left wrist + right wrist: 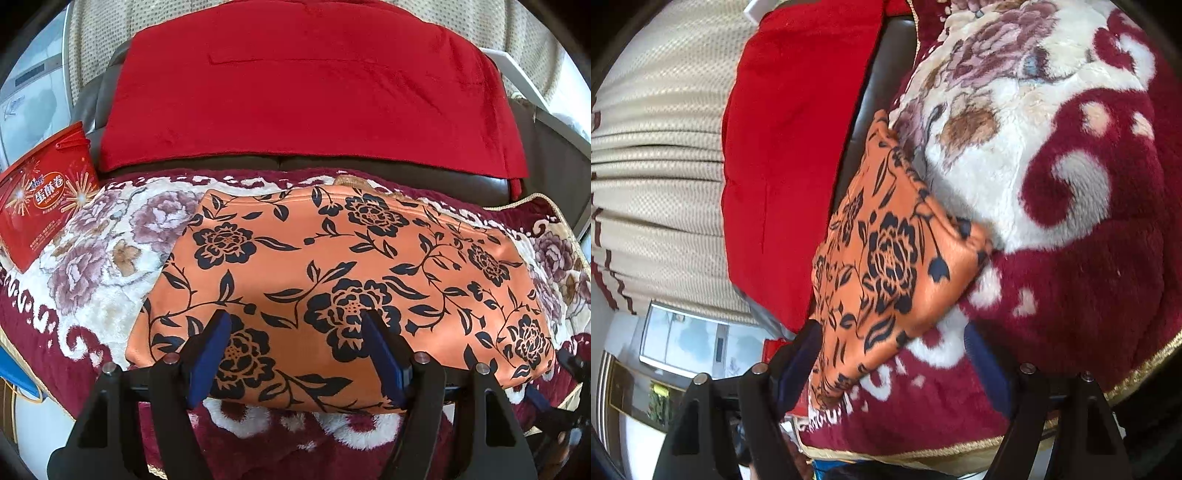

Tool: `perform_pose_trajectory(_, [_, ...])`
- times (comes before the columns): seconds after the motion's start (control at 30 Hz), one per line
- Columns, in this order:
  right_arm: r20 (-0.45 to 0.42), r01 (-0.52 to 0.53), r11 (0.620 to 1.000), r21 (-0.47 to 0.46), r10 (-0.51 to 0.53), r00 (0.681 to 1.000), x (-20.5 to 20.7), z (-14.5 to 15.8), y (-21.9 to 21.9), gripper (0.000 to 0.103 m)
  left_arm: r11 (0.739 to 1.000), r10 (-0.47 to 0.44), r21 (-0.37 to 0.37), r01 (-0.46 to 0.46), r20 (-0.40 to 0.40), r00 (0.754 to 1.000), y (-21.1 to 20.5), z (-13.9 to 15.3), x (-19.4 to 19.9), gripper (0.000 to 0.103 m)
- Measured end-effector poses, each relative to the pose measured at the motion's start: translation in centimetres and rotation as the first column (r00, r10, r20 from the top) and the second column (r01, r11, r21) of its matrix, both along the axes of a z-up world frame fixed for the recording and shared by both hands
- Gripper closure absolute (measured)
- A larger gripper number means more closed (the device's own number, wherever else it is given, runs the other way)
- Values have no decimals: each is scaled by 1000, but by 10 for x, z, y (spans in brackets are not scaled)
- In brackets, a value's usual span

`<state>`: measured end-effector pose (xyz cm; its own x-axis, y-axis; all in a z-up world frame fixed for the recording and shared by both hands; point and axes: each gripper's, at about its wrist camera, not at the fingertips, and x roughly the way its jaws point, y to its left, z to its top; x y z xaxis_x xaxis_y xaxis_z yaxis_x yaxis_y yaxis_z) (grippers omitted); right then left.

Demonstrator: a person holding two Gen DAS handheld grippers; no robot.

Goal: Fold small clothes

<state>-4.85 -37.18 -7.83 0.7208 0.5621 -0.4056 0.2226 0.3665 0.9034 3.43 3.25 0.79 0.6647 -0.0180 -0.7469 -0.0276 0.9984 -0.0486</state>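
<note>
An orange garment with black flowers (343,266) lies folded flat on a plush maroon and cream floral blanket (92,258). My left gripper (299,332) is open, its blue-padded fingers (210,350) just above the garment's near edge, holding nothing. In the right wrist view the same garment (882,266) is seen from its side, and my right gripper (894,354) is open near its end, over the blanket (1071,221). The right gripper's arm shows at the left wrist view's lower right (569,387).
A red cloth (306,92) covers the dark leather sofa back (424,177) behind the blanket. A red snack bag (40,199) lies at the left. Beige curtain (657,166) and a white appliance (687,343) stand beyond.
</note>
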Motion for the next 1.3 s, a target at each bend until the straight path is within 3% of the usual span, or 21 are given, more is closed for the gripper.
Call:
perform_pose_trajectory(0.23, [-24, 46, 999, 7, -46, 999, 15, 2, -6, 21, 1000, -16, 9, 17, -75, 997, -7, -30, 10, 29])
perform_pose_trajectory(0.47, [2, 47, 998, -29, -47, 999, 32, 16, -9, 21, 1000, -18, 18, 19, -83, 996, -9, -36, 12, 29])
perform_pose_trajectory(0.63, [21, 28, 989, -146, -26, 999, 40, 28, -1, 28, 1000, -12, 7, 13, -82, 997, -6, -35, 12, 29])
perform_pose_trajectory(0.87, [4, 33, 987, -157, -33, 999, 40, 17, -2, 34, 1000, -2, -1, 2, -83, 997, -4, -35, 12, 29])
perform_pose_trajectory(1.1, [-11, 42, 983, -180, -45, 999, 41, 14, -8, 49, 999, 6, -42, -8, -32, 999, -2, -27, 7, 29])
perform_pose_trajectory(1.23, [-31, 51, 983, -179, -57, 998, 43, 10, -10, 49, 1000, -11, -23, 9, -96, 995, -8, -51, 18, 29])
perform_pose_trajectory(1.3, [-48, 44, 980, -193, -54, 997, 47, 11, -9, 48, 1000, -10, -20, 9, -71, 997, -8, -51, 15, 28])
